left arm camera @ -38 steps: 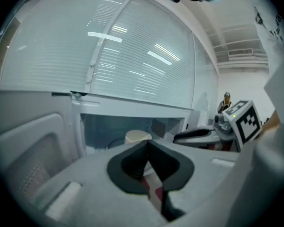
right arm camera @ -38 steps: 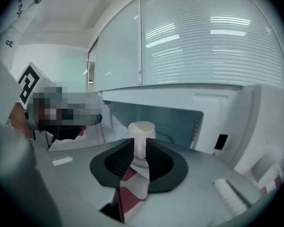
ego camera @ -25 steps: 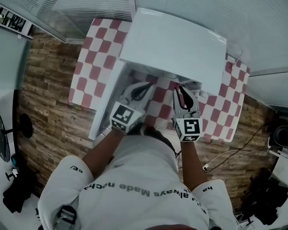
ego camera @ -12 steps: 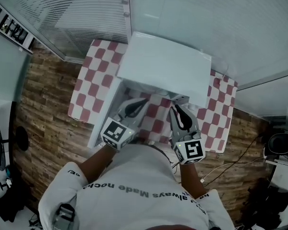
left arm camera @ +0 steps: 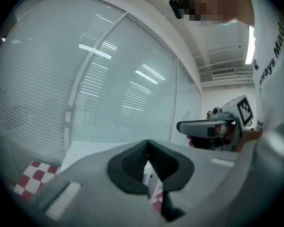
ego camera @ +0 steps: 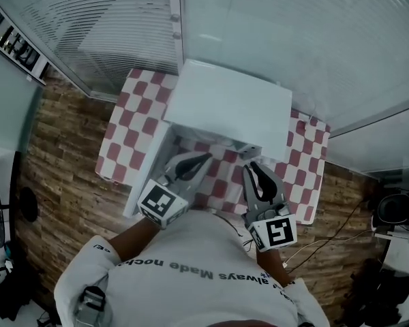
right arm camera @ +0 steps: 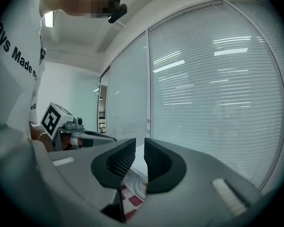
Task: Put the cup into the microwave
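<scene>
Hovering before the microwave [ego camera: 225, 107], both grippers empty.
Left gripper [ego camera: 202, 159] closed, right gripper [ego camera: 252, 169] barely parted; cup [right arm camera: 140, 186], bottom centre, likely light, rigid, slippery: grip the wall.

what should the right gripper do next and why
Probably open the right gripper wider and lower it toward the cup. Its jaws stand barely apart and empty, and the white cup sits ungrasped on the checked cloth below them.

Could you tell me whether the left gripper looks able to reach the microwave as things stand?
Probably yes: the left gripper points at the front of the microwave from close by, above the checkered tablecloth, and nothing visible stands between them.
</scene>
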A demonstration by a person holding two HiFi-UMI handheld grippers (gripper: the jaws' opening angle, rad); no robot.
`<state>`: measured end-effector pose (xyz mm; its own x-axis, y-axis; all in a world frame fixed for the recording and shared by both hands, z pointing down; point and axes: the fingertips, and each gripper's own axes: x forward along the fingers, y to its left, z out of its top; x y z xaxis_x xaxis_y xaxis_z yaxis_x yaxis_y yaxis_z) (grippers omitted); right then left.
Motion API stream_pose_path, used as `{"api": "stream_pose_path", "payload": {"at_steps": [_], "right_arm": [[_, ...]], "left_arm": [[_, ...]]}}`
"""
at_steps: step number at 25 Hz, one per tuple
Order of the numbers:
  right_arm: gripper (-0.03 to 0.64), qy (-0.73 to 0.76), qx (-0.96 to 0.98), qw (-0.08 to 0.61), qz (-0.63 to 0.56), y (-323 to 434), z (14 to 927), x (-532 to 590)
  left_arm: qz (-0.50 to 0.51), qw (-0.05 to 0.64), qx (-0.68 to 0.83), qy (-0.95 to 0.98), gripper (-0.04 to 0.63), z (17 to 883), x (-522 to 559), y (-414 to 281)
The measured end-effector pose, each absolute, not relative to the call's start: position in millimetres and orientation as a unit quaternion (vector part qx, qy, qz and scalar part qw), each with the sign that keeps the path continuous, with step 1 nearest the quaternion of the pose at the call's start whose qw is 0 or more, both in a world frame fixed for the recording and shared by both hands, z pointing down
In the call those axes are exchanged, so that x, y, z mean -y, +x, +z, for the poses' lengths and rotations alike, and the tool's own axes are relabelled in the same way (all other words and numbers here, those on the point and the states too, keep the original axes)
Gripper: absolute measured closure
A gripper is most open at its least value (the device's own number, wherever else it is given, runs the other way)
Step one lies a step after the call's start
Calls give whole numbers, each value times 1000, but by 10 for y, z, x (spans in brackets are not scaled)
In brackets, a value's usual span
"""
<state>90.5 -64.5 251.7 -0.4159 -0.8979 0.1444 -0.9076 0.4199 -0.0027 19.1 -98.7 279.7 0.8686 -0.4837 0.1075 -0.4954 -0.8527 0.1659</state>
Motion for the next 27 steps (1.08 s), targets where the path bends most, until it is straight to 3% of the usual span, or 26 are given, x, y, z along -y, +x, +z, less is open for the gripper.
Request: {"api": "stream_pose_path", "payload": {"at_steps": [27], "right_arm": [[560,534,843,59,26,942,2383,731]], "left_arm": [[18,85,256,963,592,2683,1073,264]]}}
